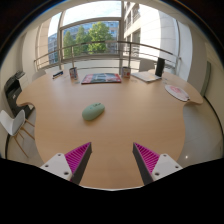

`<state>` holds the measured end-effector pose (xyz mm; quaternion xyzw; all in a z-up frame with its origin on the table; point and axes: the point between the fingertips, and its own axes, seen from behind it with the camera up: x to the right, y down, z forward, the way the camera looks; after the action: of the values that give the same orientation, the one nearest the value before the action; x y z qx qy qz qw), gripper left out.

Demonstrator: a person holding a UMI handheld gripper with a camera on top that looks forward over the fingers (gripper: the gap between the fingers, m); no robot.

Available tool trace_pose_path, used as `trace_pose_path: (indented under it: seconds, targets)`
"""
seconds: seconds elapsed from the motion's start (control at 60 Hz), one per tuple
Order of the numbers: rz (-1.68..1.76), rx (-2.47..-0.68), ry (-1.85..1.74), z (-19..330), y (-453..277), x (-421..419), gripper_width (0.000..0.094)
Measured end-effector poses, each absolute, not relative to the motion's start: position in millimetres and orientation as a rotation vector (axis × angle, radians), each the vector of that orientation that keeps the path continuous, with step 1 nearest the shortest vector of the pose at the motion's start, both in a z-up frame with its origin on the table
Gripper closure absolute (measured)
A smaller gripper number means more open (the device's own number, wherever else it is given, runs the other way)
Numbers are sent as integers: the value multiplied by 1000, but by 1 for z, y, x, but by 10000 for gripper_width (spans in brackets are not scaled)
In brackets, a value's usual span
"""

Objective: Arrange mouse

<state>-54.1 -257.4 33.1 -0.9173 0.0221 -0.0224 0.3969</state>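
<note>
A pale green mouse (pixel 93 111) lies on the wooden table (pixel 120 125), ahead of my fingers and a little to their left. My gripper (pixel 112 158) is open, its two pink-padded fingers (pixel 76 157) spread wide with only bare tabletop between them. The mouse is well beyond the fingertips and apart from them.
A mat or book with a pink pattern (pixel 101 78) lies at the far side of the table. A laptop or monitor (pixel 155 70) stands at the far right, a round pinkish object (pixel 178 92) lies right. Chairs (pixel 14 95) stand at the left. Large windows lie beyond.
</note>
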Motion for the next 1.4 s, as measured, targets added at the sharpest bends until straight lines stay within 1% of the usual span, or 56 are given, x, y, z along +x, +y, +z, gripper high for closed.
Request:
trace_pose_path:
  seconds: [0.117, 0.267, 0.417, 0.55, 0.617, 0.7, 0.767, 0.933, 0.983, 1.05, 1.1, 1.167, 1.25, 1.333, 1.383, 1.4]
  targets:
    - [0, -2299, 21, 12, -205, -107, 86]
    - [-6, -2291, 22, -8, -140, -137, 87]
    - [-10, -2279, 45, -16, -84, -143, 80]
    - [-27, -2274, 39, -16, -60, -150, 123]
    - [-30, -2267, 14, -17, -50, -157, 215]
    - [-17, -2266, -21, -17, -46, -167, 423]
    - [-40, -2263, -69, -16, -45, -168, 443]
    - [-17, -2276, -128, -15, -44, -171, 530]
    - [-13, -2277, -153, -9, -44, -169, 533]
    - [12, -2240, -183, 16, -38, -174, 532]
    - [40, -2195, -190, 49, -32, -175, 533]
    - [105, -2107, -180, 106, -21, -172, 534]
    - [160, -1983, -149, 188, 5, -150, 533]
    - [206, -1853, -105, 260, 28, -104, 534]
    - [209, -1787, -86, 296, 43, -62, 536]
    - [208, -1771, -79, 316, 50, -49, 535]
